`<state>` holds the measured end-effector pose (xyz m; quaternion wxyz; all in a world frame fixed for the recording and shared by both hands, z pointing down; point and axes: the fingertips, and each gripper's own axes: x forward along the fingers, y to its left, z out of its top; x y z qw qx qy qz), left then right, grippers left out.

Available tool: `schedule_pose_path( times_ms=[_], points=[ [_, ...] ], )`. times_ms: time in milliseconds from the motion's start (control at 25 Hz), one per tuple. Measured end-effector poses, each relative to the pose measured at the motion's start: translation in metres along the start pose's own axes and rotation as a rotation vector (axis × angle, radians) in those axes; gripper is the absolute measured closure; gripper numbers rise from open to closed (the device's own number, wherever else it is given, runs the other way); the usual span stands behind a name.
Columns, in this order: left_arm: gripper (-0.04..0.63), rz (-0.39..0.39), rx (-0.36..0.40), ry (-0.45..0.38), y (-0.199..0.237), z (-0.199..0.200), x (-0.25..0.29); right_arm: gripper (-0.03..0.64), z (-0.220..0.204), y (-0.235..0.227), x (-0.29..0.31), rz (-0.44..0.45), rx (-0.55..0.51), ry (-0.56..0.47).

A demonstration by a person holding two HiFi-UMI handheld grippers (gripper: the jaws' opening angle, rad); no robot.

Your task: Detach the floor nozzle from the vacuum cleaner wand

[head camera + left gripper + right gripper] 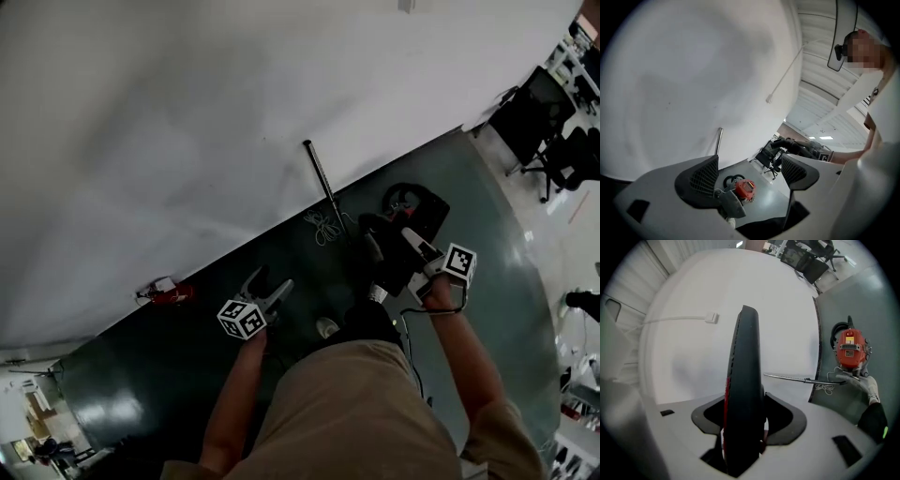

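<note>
A person stands on a dark green floor [159, 375] facing a white wall [187, 112], with a handheld gripper in each hand.

The right gripper [749, 420], at the person's one o'clock, has its fingers [790, 420] clenched on the floor nozzle [743, 357]. The nozzle is a flat black piece with a red stripe, seen edge-on and raised off the floor.

The wand [322, 183], a thin metal tube, leans against the wall at the person's twelve o'clock, apart from the nozzle. Its upper end carries no nozzle. A tangle of white cord [324, 225] lies at its foot, and the red vacuum cleaner [851, 350] sits on the floor close by.

The left gripper [749, 172] hangs at the person's eleven o'clock. Its fingers [701, 178] are released, with nothing between them.

The nozzle looks already free of the wand, so what remains is probably setting it down. The grip runs across the nozzle's narrow edge, so the wide head could swing, and the squeeze should be firm. It seems best to lower the nozzle level onto a bare patch of floor, away from the cord and the person's feet. The fingers should let go only once it rests. The free left gripper could steady the far end.
</note>
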<state>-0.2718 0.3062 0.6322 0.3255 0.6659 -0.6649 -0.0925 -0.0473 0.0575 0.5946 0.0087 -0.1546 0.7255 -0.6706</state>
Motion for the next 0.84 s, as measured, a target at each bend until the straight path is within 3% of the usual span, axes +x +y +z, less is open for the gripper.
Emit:
schedule_pose_path(
  times_ms=[280, 640, 840],
  points=[
    [0.163, 0.059, -0.091, -0.064, 0.016, 0.004, -0.002, 0.391, 0.005, 0.009, 0.006, -0.06, -0.037, 0.055],
    [0.164, 0.052, -0.055, -0.106, -0.001, 0.028, 0.018, 0.391, 0.019, 0.018, 0.003, -0.021, -0.077, 0.047],
    [0.164, 0.063, -0.055, -0.092, -0.015, 0.023, 0.036, 0.391, 0.023, 0.022, -0.004, -0.005, -0.119, 0.07]
  ],
)
